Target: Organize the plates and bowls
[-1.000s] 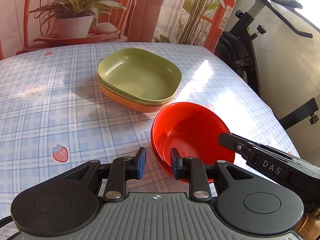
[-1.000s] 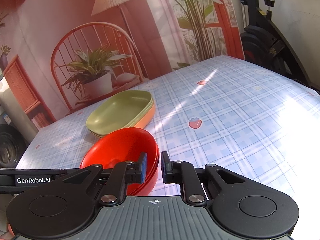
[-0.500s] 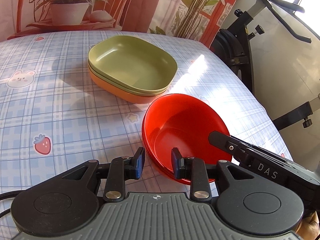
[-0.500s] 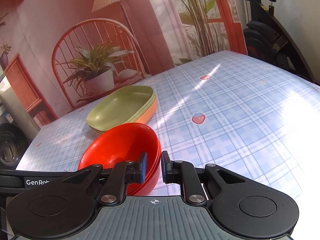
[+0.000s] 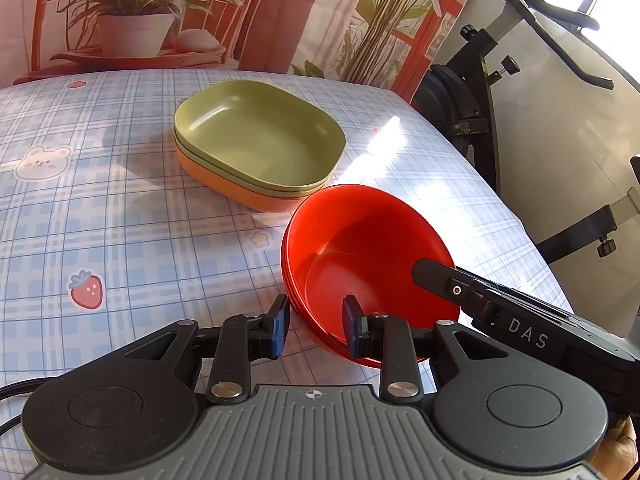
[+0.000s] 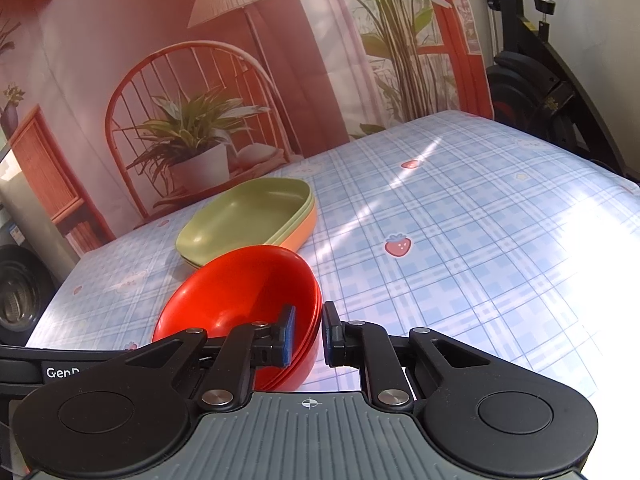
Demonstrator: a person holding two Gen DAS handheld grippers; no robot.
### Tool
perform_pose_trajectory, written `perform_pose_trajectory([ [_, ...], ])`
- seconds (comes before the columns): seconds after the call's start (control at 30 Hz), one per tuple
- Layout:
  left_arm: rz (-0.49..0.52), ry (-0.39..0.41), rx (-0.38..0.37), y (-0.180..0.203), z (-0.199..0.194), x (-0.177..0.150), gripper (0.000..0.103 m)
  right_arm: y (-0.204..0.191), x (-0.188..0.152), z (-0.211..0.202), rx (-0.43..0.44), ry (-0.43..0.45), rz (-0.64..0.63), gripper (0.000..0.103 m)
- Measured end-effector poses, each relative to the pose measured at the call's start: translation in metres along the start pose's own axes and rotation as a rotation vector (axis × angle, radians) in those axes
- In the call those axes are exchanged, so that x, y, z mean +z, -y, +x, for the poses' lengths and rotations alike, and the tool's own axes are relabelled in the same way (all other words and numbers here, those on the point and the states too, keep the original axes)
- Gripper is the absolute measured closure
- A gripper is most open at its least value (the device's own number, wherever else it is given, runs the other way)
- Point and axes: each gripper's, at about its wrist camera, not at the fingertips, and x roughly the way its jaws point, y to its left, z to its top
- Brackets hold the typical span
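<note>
A stack of red bowls (image 5: 360, 256) sits on the checked tablecloth, close to a stack of green plates on an orange one (image 5: 256, 144). My left gripper (image 5: 314, 324) straddles the near rim of the red stack, one finger outside and one inside, with a gap on both sides. My right gripper (image 6: 306, 334) is closed on the right rim of the same red stack (image 6: 240, 292), one pad inside and one outside. The plate stack shows behind it in the right wrist view (image 6: 248, 216).
The table (image 5: 100, 220) has a blue checked cloth with strawberry and bear stickers. An exercise bike (image 5: 500, 92) stands past the table's right edge. A printed backdrop with a plant and chair hangs behind the table.
Both grippers and the red bowl stack have shifted a little nearer the plate stack. The right gripper's hold on the rim is the same; the left stays open around the rim.
</note>
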Motion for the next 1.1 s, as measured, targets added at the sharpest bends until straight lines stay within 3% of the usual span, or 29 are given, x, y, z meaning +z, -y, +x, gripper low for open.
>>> perform_pose_trajectory([
  [0.57, 0.027, 0.072, 0.028, -0.001, -0.026, 0.016, 0.073, -0.018, 0.023, -0.002, 0.024, 0.020, -0.050, 0.089],
  [0.9, 0.039, 0.105, 0.046, -0.008, -0.030, 0.039, 0.073, -0.032, 0.054, 0.016, 0.055, -0.007, -0.085, 0.089],
  [1.1, 0.008, 0.084, 0.013, -0.029, -0.015, 0.062, 0.074, -0.038, 0.078, 0.039, 0.062, -0.032, -0.123, 0.089],
])
